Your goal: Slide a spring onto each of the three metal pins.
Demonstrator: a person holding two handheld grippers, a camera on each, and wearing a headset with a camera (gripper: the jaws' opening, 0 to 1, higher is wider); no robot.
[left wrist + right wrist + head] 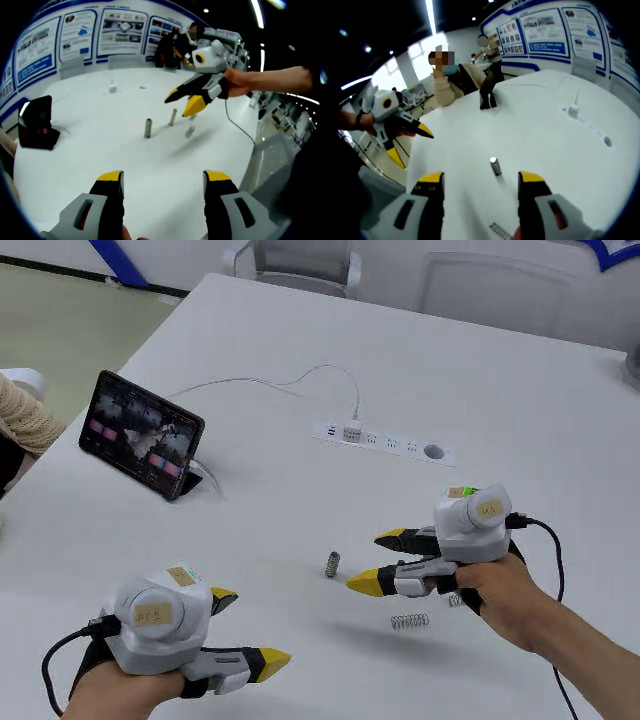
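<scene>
head view's got the right gripper [365,560] and left gripper [260,625] both wide open, nothing in either. a metal pin [332,564] stands upright on the white table [300,360] just off the right one's jaw tips, and a spring [409,621] lies flat nearby.

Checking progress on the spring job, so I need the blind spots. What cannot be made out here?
- Head view: the upright piece is too small to tell bare pin from pin with spring.
- Head view: a small part is half hidden behind the right gripper; spring or pin, unclear.
- Right gripper view: a spring is cut off by the bottom edge.
- Left gripper view: a tilted piece is too blurred to identify.
</scene>
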